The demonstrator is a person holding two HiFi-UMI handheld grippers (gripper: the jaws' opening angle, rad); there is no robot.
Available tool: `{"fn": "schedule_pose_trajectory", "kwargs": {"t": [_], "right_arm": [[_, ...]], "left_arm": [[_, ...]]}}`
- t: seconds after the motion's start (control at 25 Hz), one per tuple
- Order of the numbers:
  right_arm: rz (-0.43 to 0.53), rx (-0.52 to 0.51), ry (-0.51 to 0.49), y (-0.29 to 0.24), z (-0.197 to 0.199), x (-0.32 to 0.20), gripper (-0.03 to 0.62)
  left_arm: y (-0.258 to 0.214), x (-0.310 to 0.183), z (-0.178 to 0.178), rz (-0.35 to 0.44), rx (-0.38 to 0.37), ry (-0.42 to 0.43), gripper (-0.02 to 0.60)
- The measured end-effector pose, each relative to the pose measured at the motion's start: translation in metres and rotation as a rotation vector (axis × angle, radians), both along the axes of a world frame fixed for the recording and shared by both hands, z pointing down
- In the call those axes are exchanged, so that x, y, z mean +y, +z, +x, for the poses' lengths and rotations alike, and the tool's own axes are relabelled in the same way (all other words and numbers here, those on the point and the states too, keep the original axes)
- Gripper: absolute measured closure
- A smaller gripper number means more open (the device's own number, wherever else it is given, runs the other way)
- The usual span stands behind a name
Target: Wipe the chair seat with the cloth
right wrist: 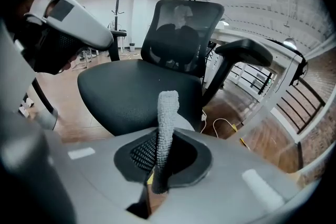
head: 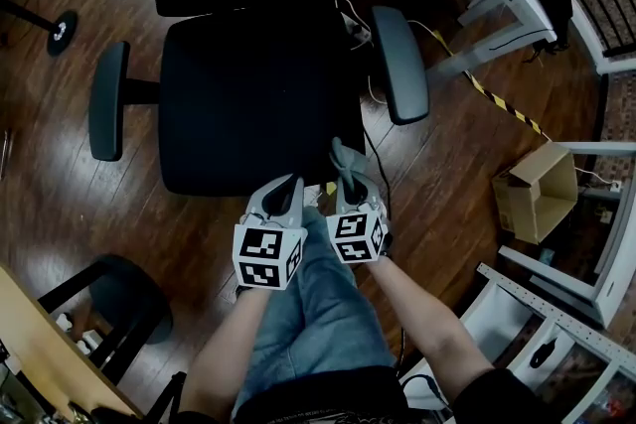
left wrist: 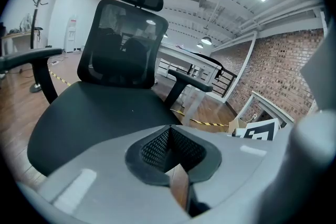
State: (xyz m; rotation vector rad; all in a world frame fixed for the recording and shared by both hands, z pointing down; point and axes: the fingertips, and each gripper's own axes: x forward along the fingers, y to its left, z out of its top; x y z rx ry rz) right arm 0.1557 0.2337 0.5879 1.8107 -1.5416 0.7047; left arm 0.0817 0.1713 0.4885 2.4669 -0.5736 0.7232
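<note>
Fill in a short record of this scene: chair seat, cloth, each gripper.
Chair seat: black, bare, ahead of both grippers.
Cloth: grey, a narrow strip standing up out of closed jaws.
Right gripper: shut on the cloth, near the seat's front edge.
Left gripper: jaws together, nothing between them, beside the other gripper.

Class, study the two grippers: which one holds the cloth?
The right gripper: its jaws are shut on the grey cloth, which sticks out between them. The left gripper has its jaws together, with nothing between them.
</note>
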Motion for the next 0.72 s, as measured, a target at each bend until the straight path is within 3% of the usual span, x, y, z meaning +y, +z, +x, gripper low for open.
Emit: {"fn": "schedule_pose_trajectory", "kwargs": {"t": [0.52,0.72], "right_arm": [[-0.042,0.0,-0.025,0.001,-0.017,0.027,0.586],[-0.014,0.01,-0.034,-0.027,-0.014,0.031,0.586]], "left_arm": [[-0.006,0.02,-0.018,-0.005,0.003,-0.026,0.577],[-0.017,0.03,-0.02,-0.007,0.012,-0.035,0.577]]}}
